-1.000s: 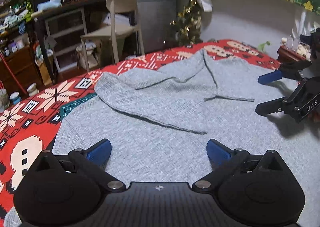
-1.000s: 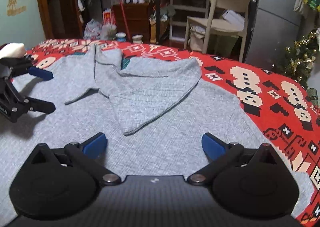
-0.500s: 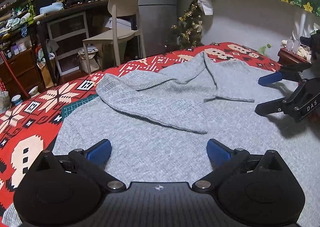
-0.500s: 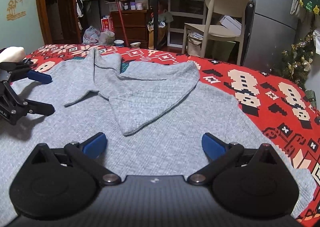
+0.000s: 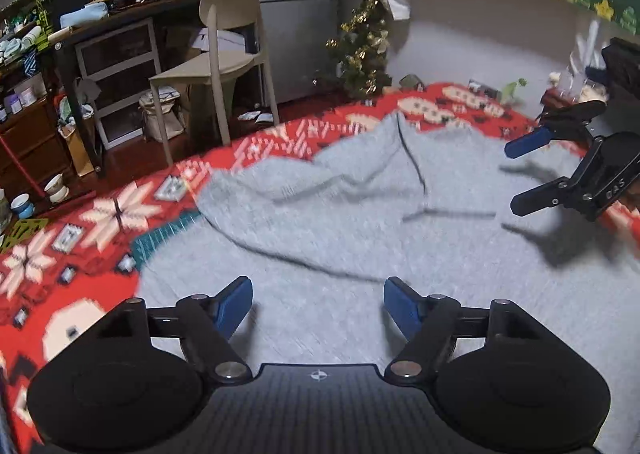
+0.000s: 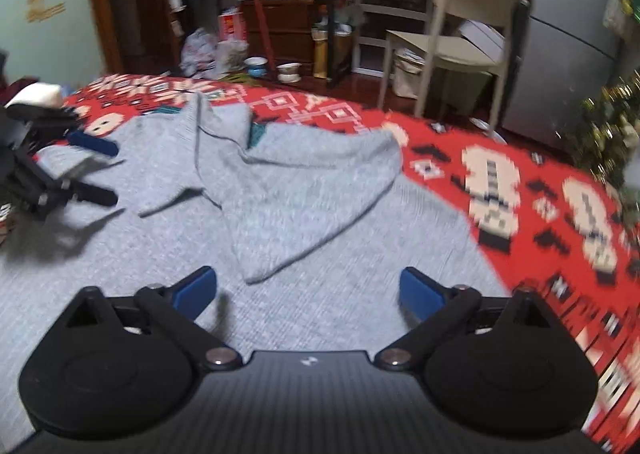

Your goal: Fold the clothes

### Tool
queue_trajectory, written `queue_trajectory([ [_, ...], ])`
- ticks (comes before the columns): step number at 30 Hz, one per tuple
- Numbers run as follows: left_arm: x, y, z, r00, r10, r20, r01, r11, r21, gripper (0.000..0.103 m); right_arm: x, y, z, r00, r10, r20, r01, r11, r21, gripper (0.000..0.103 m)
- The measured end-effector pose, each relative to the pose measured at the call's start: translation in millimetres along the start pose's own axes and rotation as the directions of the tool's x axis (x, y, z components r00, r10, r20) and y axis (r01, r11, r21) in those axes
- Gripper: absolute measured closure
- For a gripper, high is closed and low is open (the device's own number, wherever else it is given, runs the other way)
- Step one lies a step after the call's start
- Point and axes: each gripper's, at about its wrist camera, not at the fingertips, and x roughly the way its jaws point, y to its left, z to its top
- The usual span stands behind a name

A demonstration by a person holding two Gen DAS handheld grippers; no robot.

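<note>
A grey knitted sweater (image 5: 360, 221) lies spread over a red patterned blanket (image 5: 92, 238) that covers a bed, with both sleeves (image 6: 304, 197) folded inward across its chest so that they overlap near the middle. The left gripper (image 5: 318, 304) hangs above the sweater's lower body, its blue-padded jaws apart and closing, with only the flat knit showing beneath the gap and nothing pinched. The right gripper (image 6: 308, 294) hangs over the sweater on the other side, just below the end of the nearer folded sleeve; its jaws stand wider, are also closing, and grip nothing. Each gripper shows in the other's view at the sweater's far edge: the right one (image 5: 560, 173) on the right of the left wrist view, the left one (image 6: 68, 169) on the left of the right wrist view, both casting shadows on the knit. Beyond the sweater, past the blanket's edge, stands a beige chair (image 5: 224, 53) in front of a cluttered desk (image 5: 120, 25), and a small decorated tree (image 5: 364, 49) stands to the chair's right.
</note>
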Motion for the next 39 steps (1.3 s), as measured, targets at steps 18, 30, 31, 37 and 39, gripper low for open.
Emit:
queue_trajectory([
  [18,65.0,72.0,54.8,0.986,-0.073,-0.148,0.105,0.970,0.221,0.062,76.5,-73.6,83.0,0.984,0.053,-0.169,-0.090,0.973,-0.214,0.070],
  [30,73.2,92.7,46.4,0.979,-0.132,-0.153,0.132,0.991,-0.011,0.096,94.1,-82.7,84.7,0.977,0.119,-0.178,-0.127,0.991,-0.031,0.094],
  [31,71.3,90.8,46.5,0.981,-0.122,-0.152,0.122,0.993,-0.009,0.096,91.1,-79.1,84.4,0.979,0.109,-0.174,-0.117,0.992,-0.038,0.095],
  [37,35.7,72.4,42.3,0.990,-0.081,-0.115,0.085,0.996,0.028,0.097,53.0,-67.6,78.9,0.988,0.098,-0.117,-0.096,0.995,0.025,0.096],
  [39,16.6,68.2,39.6,0.992,-0.083,-0.097,0.085,0.996,0.017,0.097,33.3,-62.4,76.0,0.989,0.107,-0.101,-0.102,0.994,0.047,0.096],
])
